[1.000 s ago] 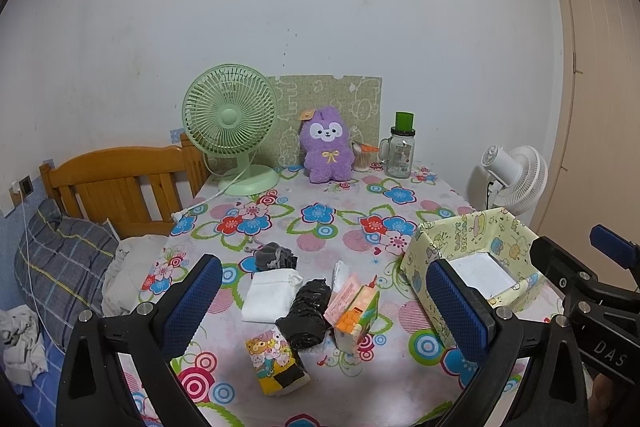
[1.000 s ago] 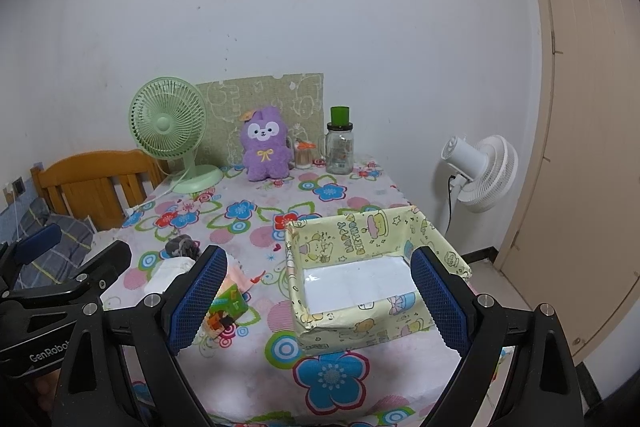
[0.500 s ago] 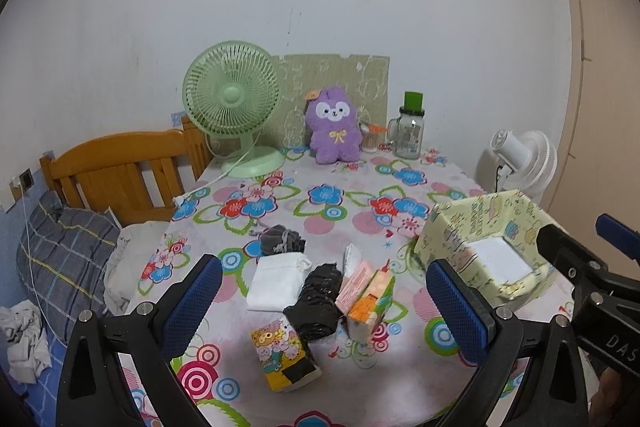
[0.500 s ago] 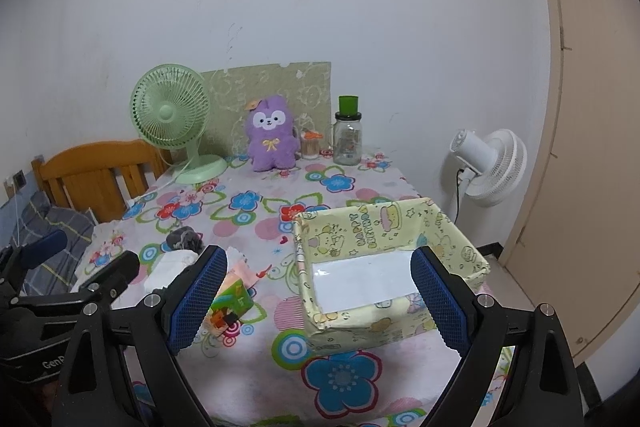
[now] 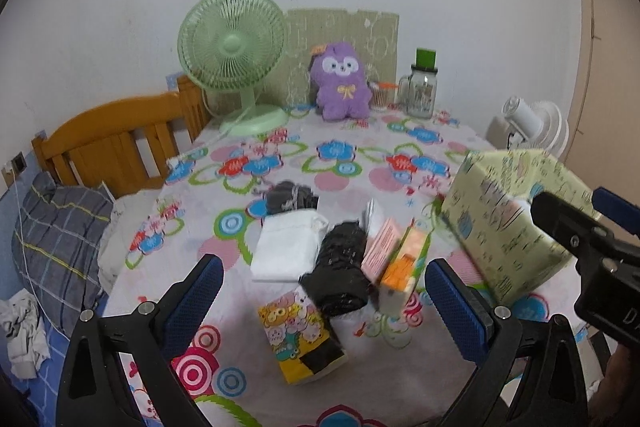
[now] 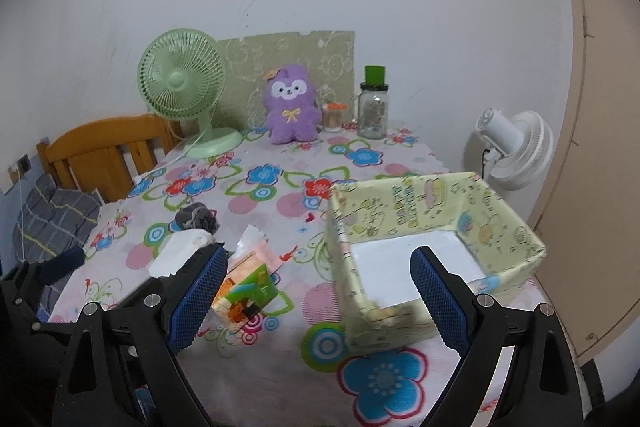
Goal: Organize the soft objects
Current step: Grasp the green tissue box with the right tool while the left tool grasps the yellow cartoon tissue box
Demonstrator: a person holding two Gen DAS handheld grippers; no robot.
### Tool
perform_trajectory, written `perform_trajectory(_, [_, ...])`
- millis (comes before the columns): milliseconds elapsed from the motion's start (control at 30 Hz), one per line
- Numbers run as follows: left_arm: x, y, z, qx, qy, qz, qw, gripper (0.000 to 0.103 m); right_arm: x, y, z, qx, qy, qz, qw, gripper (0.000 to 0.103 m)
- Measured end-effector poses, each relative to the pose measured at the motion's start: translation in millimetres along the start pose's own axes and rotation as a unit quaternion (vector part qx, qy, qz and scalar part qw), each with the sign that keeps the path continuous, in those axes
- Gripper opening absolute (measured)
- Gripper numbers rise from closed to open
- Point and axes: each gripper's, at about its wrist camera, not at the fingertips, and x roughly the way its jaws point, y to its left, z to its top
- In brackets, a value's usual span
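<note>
On the flowered table lies a cluster of soft items: a white folded cloth [image 5: 286,249], a black roll [image 5: 340,277], a grey bundle [image 5: 290,201], a yellow cartoon tissue pack [image 5: 300,341] and a pink-orange tissue pack [image 5: 400,263]. My left gripper [image 5: 322,307] hovers open over the near side of this cluster, holding nothing. The open yellow-green patterned box [image 6: 432,227] stands at the right. Above the box's near wall my right gripper [image 6: 316,301] is open and holds nothing. The right gripper's body shows in the left wrist view at the right edge.
At the back of the table [image 5: 352,163] stand a green fan [image 5: 232,55], a purple plush [image 5: 342,83], a glass jar with green lid [image 5: 422,87] and a patterned board. A wooden headboard [image 5: 116,143] and bedding lie left. A white fan [image 6: 512,147] stands right.
Both grippers have moved forward and tilted down toward the table, so the cluster and the box look larger and nearer. Both stay open. Nothing on the table has moved.
</note>
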Motion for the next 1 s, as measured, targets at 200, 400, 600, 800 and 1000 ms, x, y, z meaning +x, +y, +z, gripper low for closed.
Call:
perform_trajectory(200, [21, 9, -11, -0.003, 0.03, -0.01, 0.9995, 0.099, 19, 16, -10, -0.002, 0.018, 0.013, 1.0, 0.092])
perform_trajectory(400, [35, 17, -20, -0.004, 0.052, -0.011, 0.9986, 0.098, 32, 33, -17, -0.009, 0.027, 0.028, 0.999, 0.092])
perform_trajectory(600, [51, 22, -29, -0.011, 0.074, -0.014, 0.9971, 0.094, 51, 42, -27, -0.013, 0.051, 0.036, 0.998, 0.092])
perform_trajectory(800, [65, 28, -35, -0.015, 0.089, -0.019, 0.9958, 0.092, 69, 49, -35, -0.012, 0.075, 0.038, 0.996, 0.092])
perform_trajectory(1000, [77, 32, -40, -0.022, 0.103, -0.022, 0.9942, 0.083, 87, 57, -40, -0.021, 0.095, 0.039, 0.995, 0.092])
